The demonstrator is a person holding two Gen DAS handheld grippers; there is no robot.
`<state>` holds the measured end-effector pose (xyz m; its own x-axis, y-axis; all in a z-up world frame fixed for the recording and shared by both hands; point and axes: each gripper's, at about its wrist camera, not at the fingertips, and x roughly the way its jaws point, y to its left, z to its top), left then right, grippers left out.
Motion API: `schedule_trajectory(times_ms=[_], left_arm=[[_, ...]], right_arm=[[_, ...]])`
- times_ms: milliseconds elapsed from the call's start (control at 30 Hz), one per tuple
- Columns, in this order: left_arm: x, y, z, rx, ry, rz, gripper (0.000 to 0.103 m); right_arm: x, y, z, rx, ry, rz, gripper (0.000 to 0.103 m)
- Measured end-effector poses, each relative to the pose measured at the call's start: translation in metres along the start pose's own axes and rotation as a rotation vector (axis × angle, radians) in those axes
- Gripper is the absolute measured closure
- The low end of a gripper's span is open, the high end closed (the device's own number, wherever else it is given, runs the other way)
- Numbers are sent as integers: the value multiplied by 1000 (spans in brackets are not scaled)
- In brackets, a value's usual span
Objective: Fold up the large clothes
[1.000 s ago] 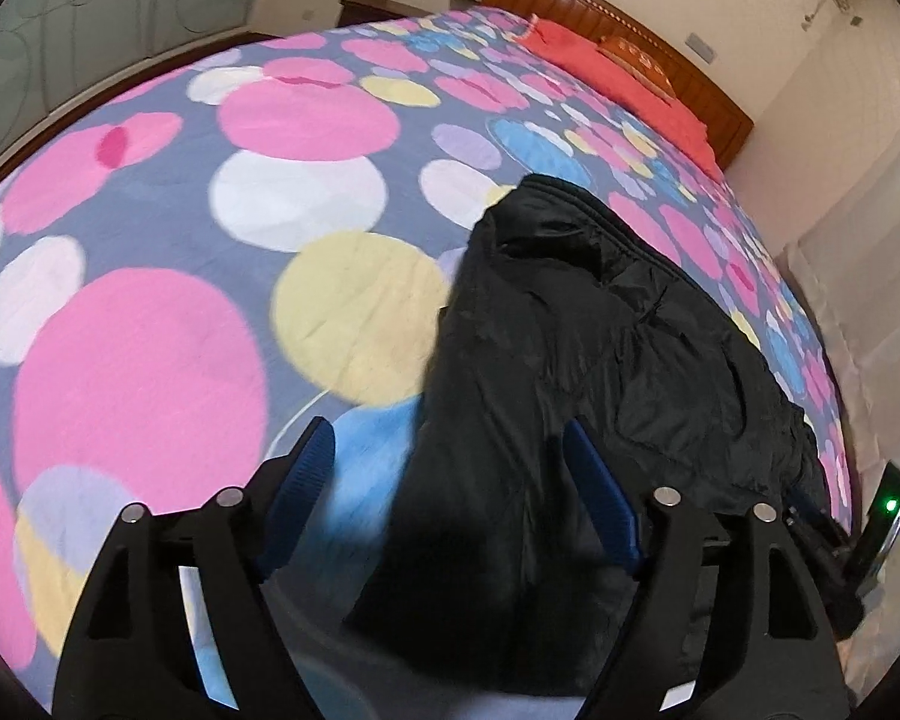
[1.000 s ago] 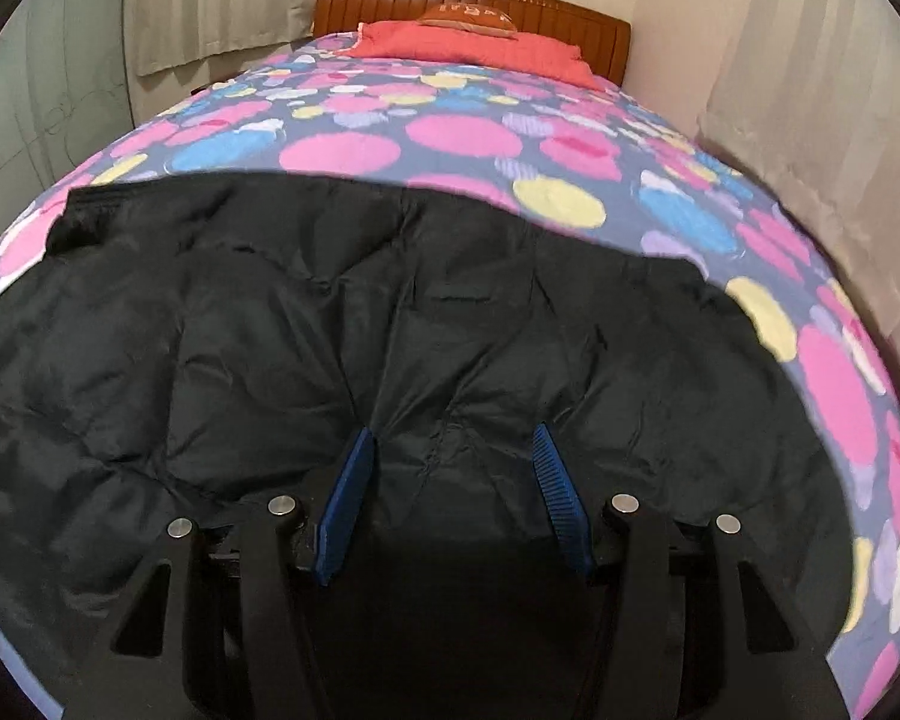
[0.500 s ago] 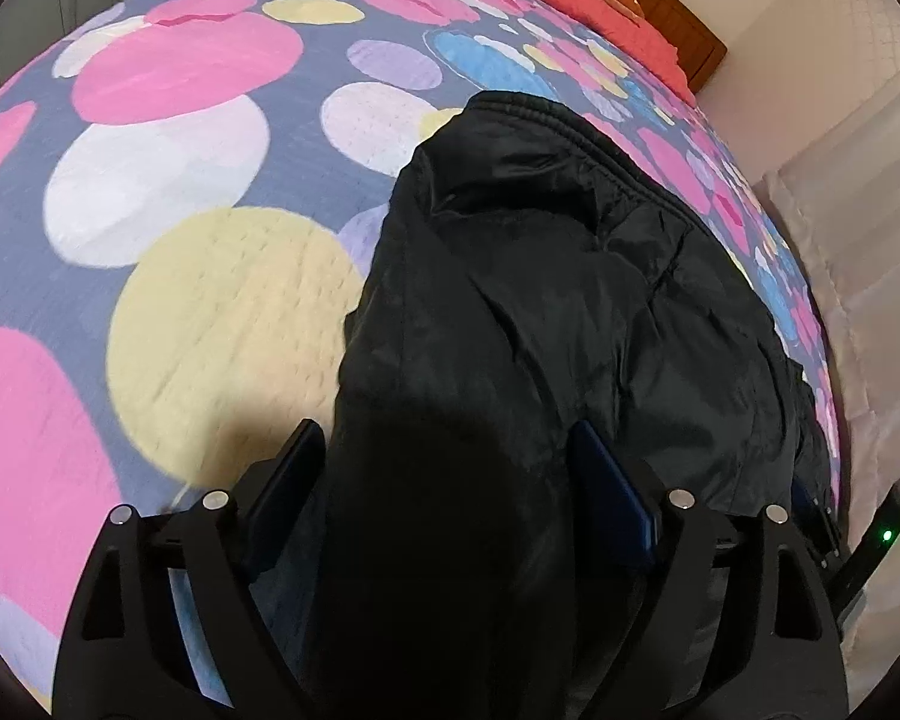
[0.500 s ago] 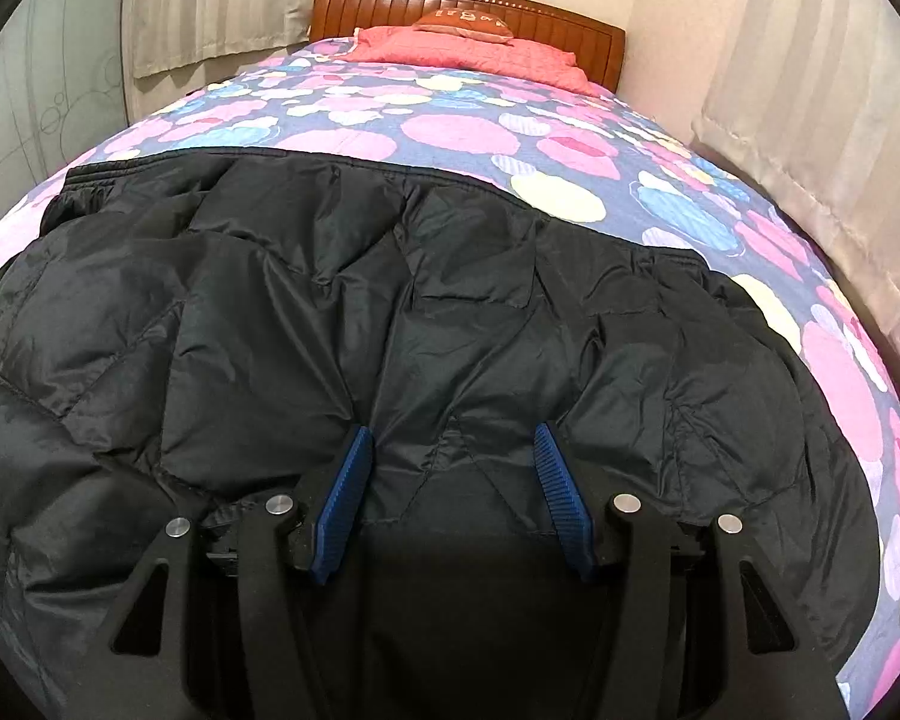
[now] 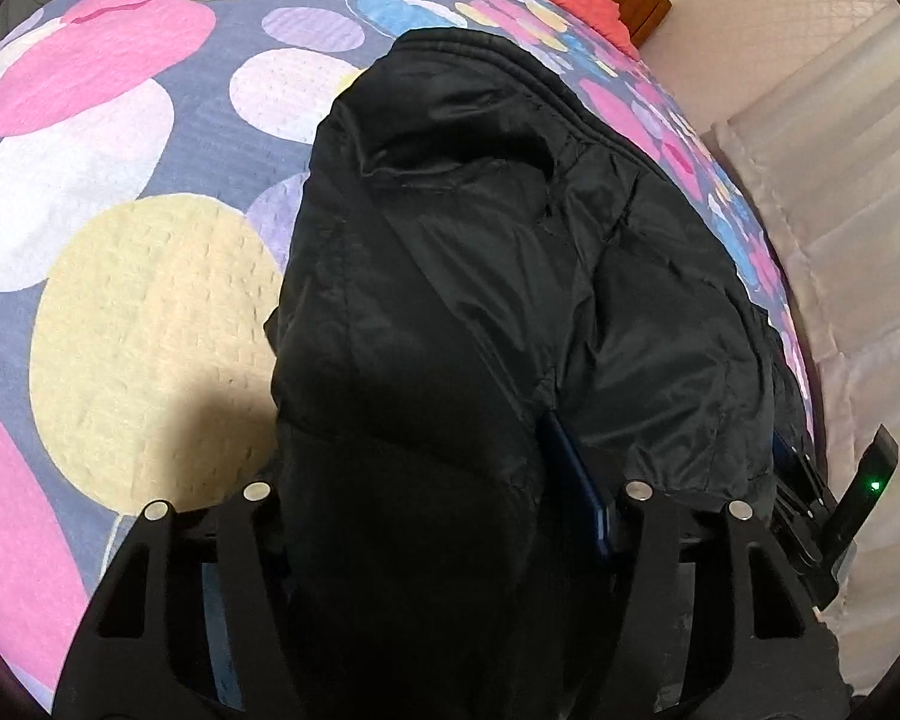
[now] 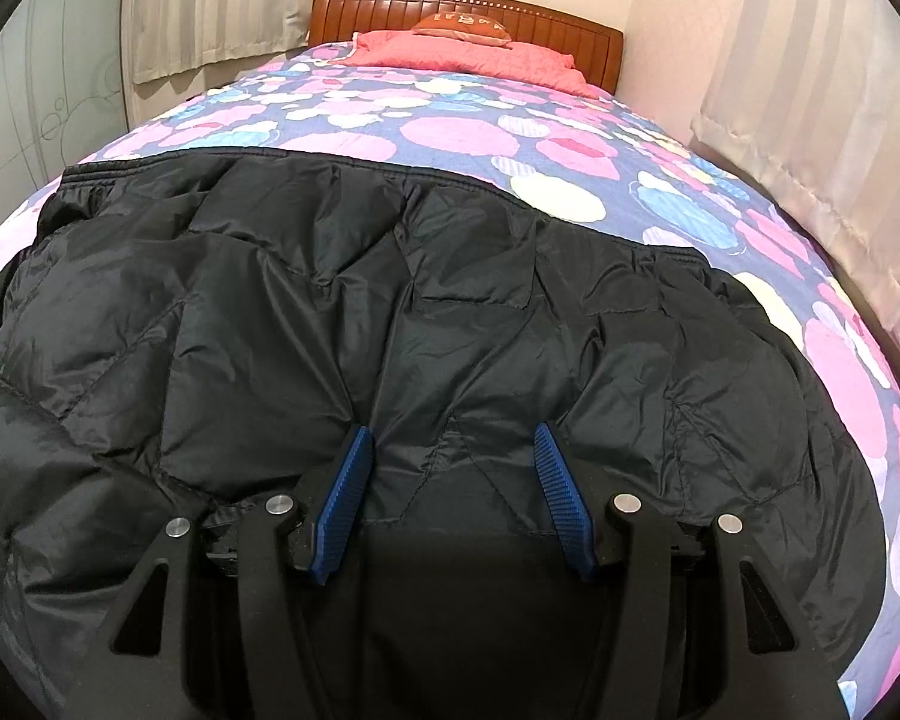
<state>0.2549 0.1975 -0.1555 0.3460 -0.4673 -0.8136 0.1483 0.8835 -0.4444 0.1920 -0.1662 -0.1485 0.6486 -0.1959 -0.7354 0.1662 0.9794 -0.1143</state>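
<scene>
While the black padded jacket [image 6: 426,324] lies spread across the lower half of the right wrist frame on the spotted bed cover [image 6: 468,138], both tools are set at its near edge. The right gripper [image 6: 450,498] has its blue fingers [image 6: 345,498] apart with a ridge of fabric between them; whether the pads actually press on that cloth I cannot tell, since the gap looks wide and the fabric slack. In the left wrist frame the left gripper [image 5: 438,516] has just been closing its fingers around a thick bundle of the jacket that fills the bottom centre; one blue pad [image 5: 576,498] shows against the cloth, the other is buried under it, so the grip seems only partial.

The main risk is a slippery shell sliding out of a loose pinch when lifted, dropping one side and skewing the fold. Catching only the top layer would leave the lining behind and bunch it. Uneven pull between the two hands could drag the jacket toward the bed's edge at the frame's right.
</scene>
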Motion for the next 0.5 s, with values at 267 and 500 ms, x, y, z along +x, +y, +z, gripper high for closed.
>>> schedule_trajectory(times_ms=[267, 500], left_arm=[[7, -5, 3, 41, -9, 14, 31], [4, -11, 2, 29, 3, -94, 72]], right_arm=[[0, 0, 0, -1, -1, -2, 47], [-1, 1, 0, 1, -5, -4, 47]])
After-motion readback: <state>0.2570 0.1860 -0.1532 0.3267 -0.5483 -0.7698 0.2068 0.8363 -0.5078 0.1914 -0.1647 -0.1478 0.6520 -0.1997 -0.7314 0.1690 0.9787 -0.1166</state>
